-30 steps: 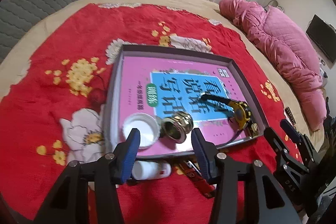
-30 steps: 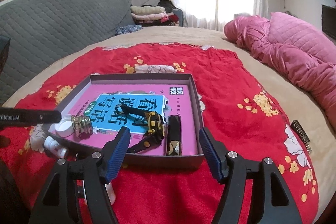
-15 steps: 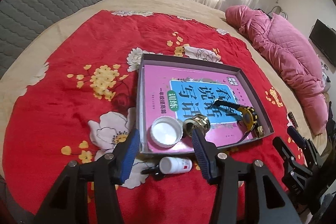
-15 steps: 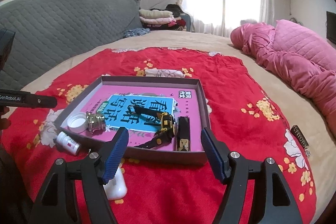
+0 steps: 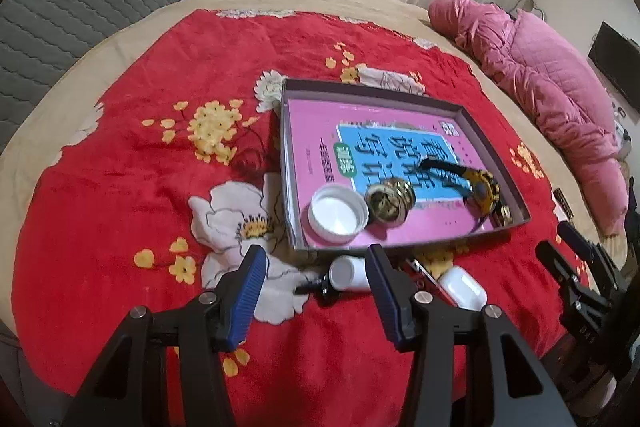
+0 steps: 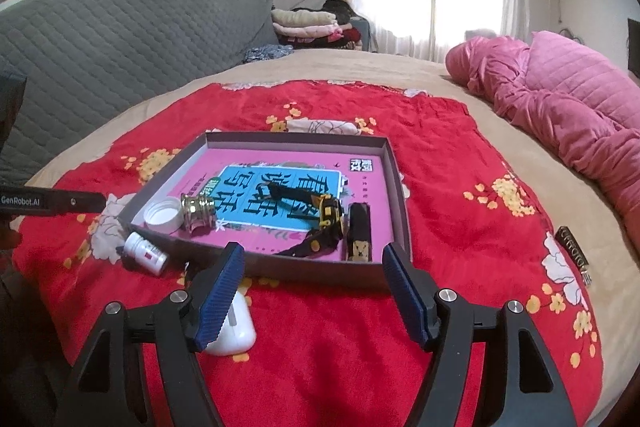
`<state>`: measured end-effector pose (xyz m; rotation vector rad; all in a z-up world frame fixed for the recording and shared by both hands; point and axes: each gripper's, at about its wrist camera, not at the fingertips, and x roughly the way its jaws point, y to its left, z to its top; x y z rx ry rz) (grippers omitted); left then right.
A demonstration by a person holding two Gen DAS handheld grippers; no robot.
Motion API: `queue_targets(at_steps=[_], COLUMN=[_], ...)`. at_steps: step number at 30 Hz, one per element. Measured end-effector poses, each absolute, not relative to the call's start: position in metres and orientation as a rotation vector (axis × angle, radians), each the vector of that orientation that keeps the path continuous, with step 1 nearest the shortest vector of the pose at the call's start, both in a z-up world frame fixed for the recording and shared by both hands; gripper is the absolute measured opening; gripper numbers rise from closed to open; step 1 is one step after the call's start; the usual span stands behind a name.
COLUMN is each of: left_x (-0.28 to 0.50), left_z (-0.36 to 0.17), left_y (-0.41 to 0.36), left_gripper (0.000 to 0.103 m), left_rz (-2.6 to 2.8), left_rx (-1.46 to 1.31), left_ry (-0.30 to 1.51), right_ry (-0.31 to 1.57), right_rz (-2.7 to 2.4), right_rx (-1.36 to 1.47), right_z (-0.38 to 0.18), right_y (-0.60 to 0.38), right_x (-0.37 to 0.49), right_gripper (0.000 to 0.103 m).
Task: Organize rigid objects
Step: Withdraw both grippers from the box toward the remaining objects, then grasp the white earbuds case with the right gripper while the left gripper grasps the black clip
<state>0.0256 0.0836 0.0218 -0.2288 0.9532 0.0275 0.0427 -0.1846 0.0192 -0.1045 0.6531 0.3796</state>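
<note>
White bottle (image 5: 349,271) on its side, between left gripper (image 5: 316,294) fingers.

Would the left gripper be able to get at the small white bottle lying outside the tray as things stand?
Probably yes. The left gripper is open, with the white bottle lying on its side just ahead between the fingers, outside the tray, nothing covering it.

We see the left gripper (image 5: 316,291) wide open, holding nothing, above the red blanket (image 5: 120,187). Tray (image 5: 496,155) holds a pink book (image 5: 320,131), white cap (image 5: 338,213), brass knob (image 5: 390,201) and watch (image 5: 480,187). Just outside the near wall: white bottle (image 5: 346,273), white case (image 5: 462,287). Right gripper (image 5: 560,247) at the far right edge, open.
</note>
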Motion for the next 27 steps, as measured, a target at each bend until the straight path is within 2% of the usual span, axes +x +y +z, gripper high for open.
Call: queue_targets(at_steps=[19, 27], left_x=[0.019, 0.020], left_z=[-0.013, -0.021], left_y=[0.065, 0.062], left_gripper=[0.051, 0.051], left_rz=[0.001, 0.002], left_rx=[-0.204, -0.192], left_ry=[1.056, 1.070], right_ry=[0.891, 0.929], right_rz=[0.497, 0.509], right_rx=[-0.191, -0.226], right_z=[-0.025, -0.036], right_y=[-0.154, -0.147], right_x=[0.039, 0.038], right_gripper=[0.073, 0.073])
